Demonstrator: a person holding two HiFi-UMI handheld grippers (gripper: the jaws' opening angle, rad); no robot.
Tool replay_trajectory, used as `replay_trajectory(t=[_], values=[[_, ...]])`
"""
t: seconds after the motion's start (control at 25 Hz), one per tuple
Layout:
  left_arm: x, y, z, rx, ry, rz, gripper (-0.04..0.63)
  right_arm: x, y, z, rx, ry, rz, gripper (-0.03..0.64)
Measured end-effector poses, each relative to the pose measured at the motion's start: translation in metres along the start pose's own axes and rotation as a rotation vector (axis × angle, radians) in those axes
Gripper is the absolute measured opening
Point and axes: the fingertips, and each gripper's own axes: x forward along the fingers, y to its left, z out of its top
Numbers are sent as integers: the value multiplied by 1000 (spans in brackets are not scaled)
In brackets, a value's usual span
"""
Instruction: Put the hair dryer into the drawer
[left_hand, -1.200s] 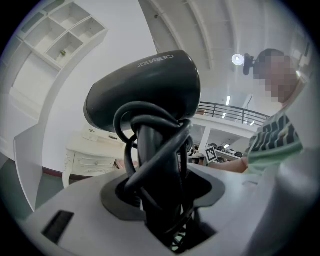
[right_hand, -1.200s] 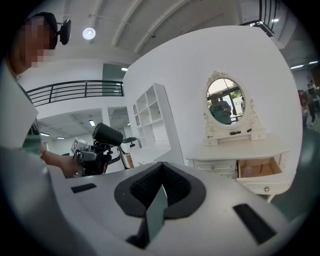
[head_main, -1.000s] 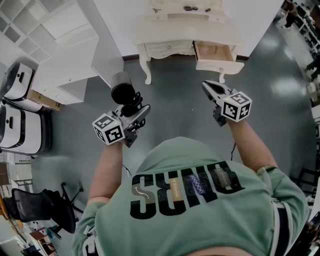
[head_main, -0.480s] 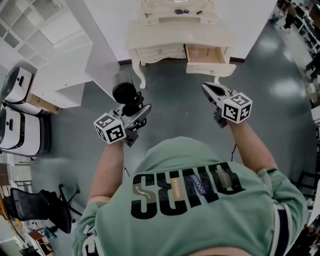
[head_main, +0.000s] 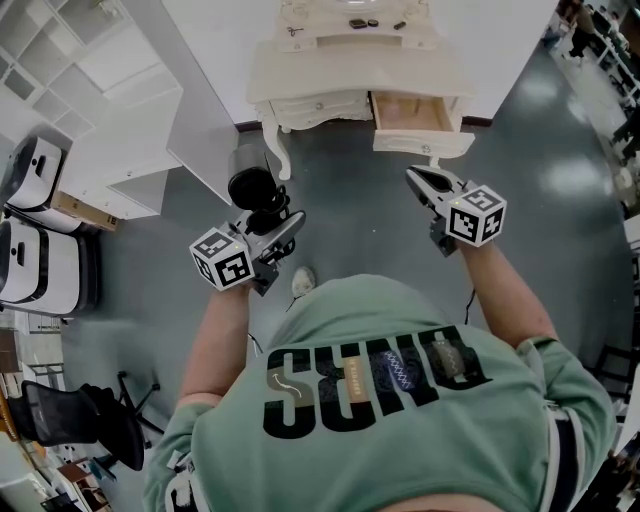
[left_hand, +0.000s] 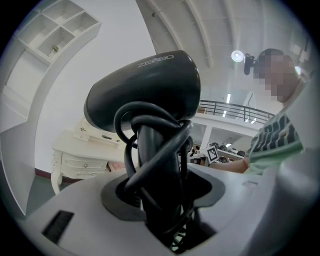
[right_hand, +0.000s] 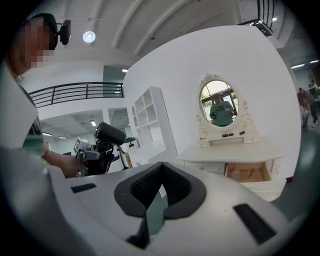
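Observation:
A black hair dryer (head_main: 252, 190) with its cord wound round the handle stands upright in my left gripper (head_main: 281, 224), which is shut on that handle. In the left gripper view the hair dryer (left_hand: 145, 90) fills the middle, its handle sunk between the jaws of the left gripper (left_hand: 161, 202). My right gripper (head_main: 416, 179) is held out level with its jaws together and nothing in them; the right gripper (right_hand: 157, 194) looks toward the open wooden drawer (right_hand: 247, 172). That drawer (head_main: 412, 112) is pulled out of the cream dressing table (head_main: 350, 60), just ahead of the right gripper.
A white shelving unit (head_main: 110, 90) stands to the left of the dressing table. An oval mirror (right_hand: 220, 106) and small items sit on the tabletop. A black office chair (head_main: 90, 420) and white cases (head_main: 30, 170) are at the left. The floor is grey.
Both grippers have moved forward toward the dressing table, which sits nearer and more to the left in the head view. A shoe tip now shows below the left gripper.

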Motion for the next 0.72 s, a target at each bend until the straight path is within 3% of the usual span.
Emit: replay_trajectory(t=[0.28, 0.52, 0.72], values=[[-9, 82, 20, -12, 0, -37, 236, 77, -10, 6, 6, 26, -29, -6], [-10, 183, 62, -24, 22, -88, 236, 171, -24, 31, 21, 25, -77, -6], [-12, 257, 102, 15, 72, -133, 236, 250, -33, 63, 36, 9, -109, -6]])
